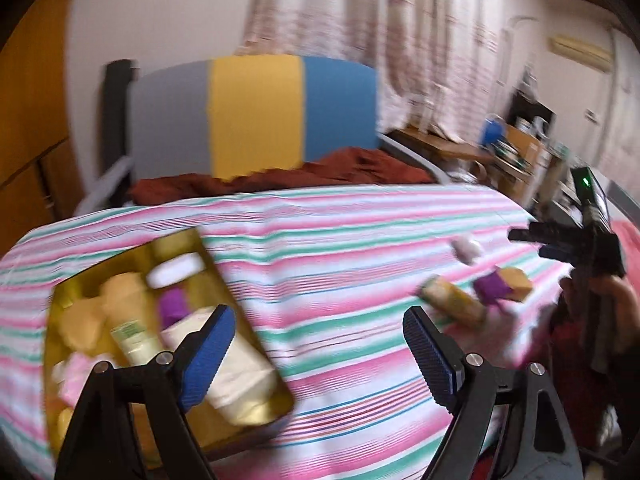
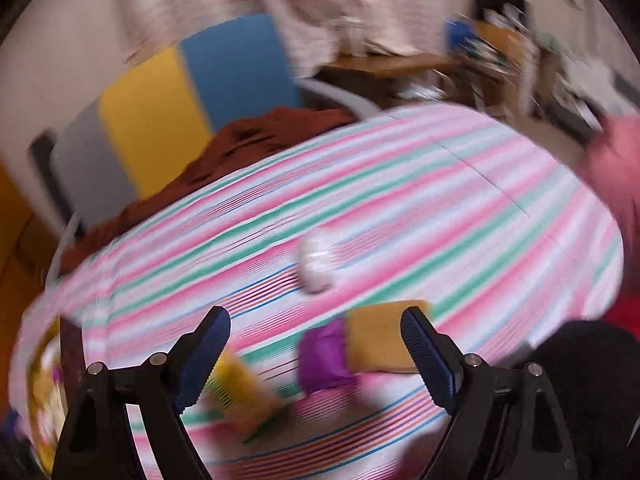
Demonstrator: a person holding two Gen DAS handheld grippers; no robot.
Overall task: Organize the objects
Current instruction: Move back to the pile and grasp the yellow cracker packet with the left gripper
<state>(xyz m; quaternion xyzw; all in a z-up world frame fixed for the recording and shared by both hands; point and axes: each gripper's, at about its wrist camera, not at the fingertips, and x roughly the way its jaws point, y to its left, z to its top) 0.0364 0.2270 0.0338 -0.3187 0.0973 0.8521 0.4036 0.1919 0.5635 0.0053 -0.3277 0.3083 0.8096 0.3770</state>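
Both claws wide open, empty — right claw should center over the purple-capped bottle on the bed, then squeeze — tray next.

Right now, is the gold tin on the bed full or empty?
Nearly full. The gold tin on the striped sheet holds a cream tube, a purple-capped item and several pale containers, blurred.

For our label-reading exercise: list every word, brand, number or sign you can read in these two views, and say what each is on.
No text can be read in either view.
Cream tube in the gold tray: green label patch, too blurred to read.
Yellow box on the striped bedsheet: green print, too blurred to read.
Purple-and-tan box: no lettering visible.
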